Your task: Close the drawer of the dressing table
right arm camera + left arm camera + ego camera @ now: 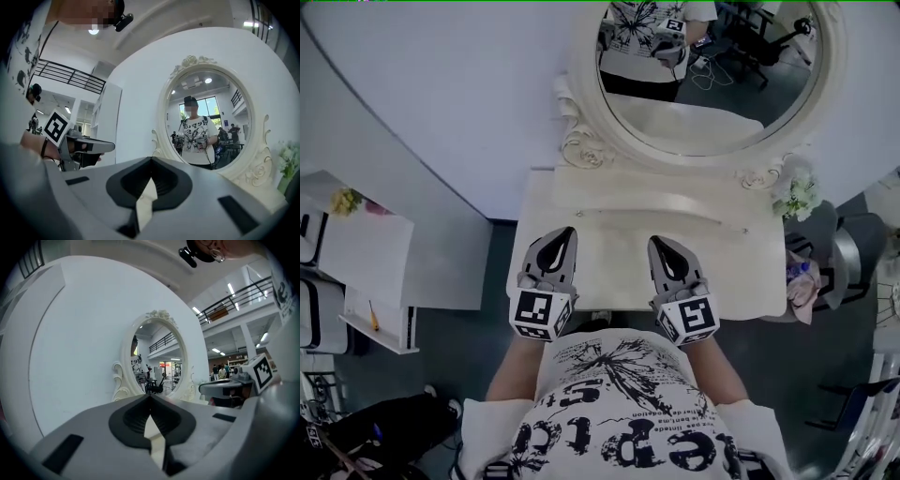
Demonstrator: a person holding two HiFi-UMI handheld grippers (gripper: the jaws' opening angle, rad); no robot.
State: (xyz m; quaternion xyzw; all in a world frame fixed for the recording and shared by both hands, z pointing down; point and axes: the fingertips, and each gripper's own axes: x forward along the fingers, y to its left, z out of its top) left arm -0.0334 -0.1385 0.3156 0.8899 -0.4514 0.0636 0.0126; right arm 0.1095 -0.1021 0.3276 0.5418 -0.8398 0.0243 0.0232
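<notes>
The cream dressing table [741, 272] stands against the white wall, with its oval mirror [727, 112] behind it. No drawer front shows from above. My left gripper [565, 232] and right gripper [659, 242] hover side by side over the front half of the tabletop, and both point toward the mirror. In the left gripper view the left gripper [150, 397] is shut with nothing between its jaws, and the mirror [157, 362] lies ahead. In the right gripper view the right gripper [151, 159] is also shut and empty, facing the mirror [206, 126].
A bunch of white flowers [797, 195] sits at the table's right rear corner. A white shelf unit [366, 258] stands on the left and a dark chair [853, 248] on the right. The person's body stands close against the table's front edge.
</notes>
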